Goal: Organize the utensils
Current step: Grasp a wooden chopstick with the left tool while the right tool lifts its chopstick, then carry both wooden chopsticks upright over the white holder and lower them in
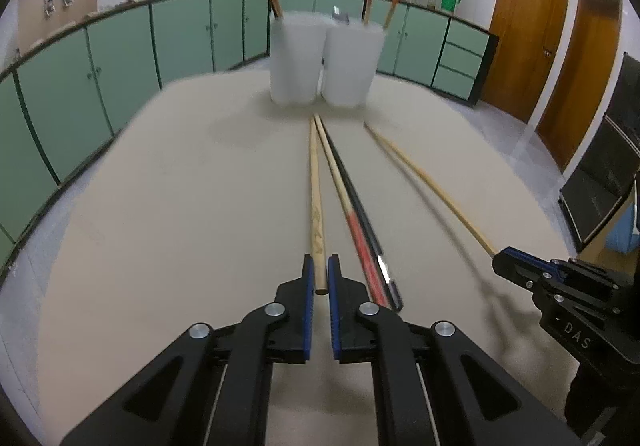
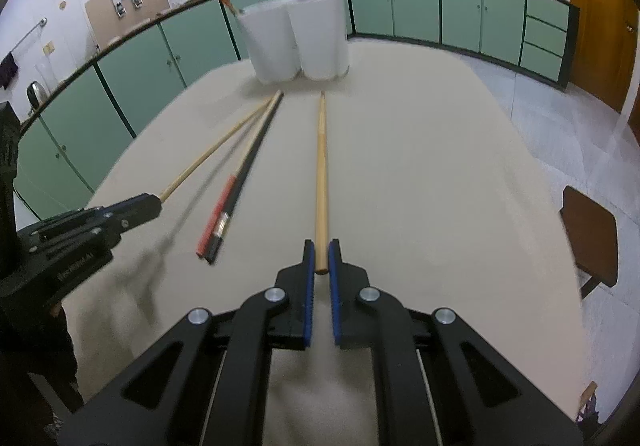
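Both hand-held grippers (image 1: 319, 278) gripping chopsticks (image 1: 315, 186).

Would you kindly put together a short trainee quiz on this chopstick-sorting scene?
1. True or false: the left tongs are empty.
2. How many white cups stand at the far end of the table?
3. What lies loose on the table? A) a spoon; B) a red-ended chopstick and a black chopstick; C) a fork.

Key: 1) False: they grip a printed wooden chopstick. 2) Two. 3) B.
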`<act>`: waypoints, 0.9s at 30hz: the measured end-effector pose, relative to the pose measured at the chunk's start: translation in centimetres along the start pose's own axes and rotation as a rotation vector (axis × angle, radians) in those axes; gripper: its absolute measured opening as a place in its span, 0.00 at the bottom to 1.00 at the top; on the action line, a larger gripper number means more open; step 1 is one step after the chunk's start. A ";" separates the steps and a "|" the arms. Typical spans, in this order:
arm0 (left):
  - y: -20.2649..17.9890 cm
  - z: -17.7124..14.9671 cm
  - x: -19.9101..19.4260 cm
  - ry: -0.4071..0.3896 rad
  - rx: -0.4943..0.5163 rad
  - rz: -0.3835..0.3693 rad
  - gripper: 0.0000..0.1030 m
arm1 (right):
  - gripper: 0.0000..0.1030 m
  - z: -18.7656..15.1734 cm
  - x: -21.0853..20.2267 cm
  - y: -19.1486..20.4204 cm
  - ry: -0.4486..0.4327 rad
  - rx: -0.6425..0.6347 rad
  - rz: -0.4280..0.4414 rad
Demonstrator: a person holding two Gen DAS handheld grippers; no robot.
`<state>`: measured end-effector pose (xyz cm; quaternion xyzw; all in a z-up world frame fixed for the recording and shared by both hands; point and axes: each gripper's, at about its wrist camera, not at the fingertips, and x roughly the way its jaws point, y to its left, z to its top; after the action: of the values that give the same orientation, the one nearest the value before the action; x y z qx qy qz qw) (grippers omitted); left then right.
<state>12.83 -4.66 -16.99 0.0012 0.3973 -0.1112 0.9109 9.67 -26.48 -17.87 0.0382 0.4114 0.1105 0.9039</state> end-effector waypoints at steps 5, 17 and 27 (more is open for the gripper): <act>0.2 2.5 -3.7 -0.081 0.004 0.004 0.07 | 0.06 2.0 -2.9 0.4 -0.066 -0.019 0.002; -0.5 8.5 -10.4 -0.258 0.052 -0.007 0.07 | 0.06 8.7 -10.3 1.2 -0.241 -0.095 0.018; -1.6 12.2 -13.8 -0.344 0.103 -0.047 0.06 | 0.06 13.3 -13.5 2.1 -0.295 -0.145 0.068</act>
<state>12.20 -4.54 1.49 0.0196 0.2292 -0.1511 0.9614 10.72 -27.24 1.12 0.0027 0.2637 0.1638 0.9506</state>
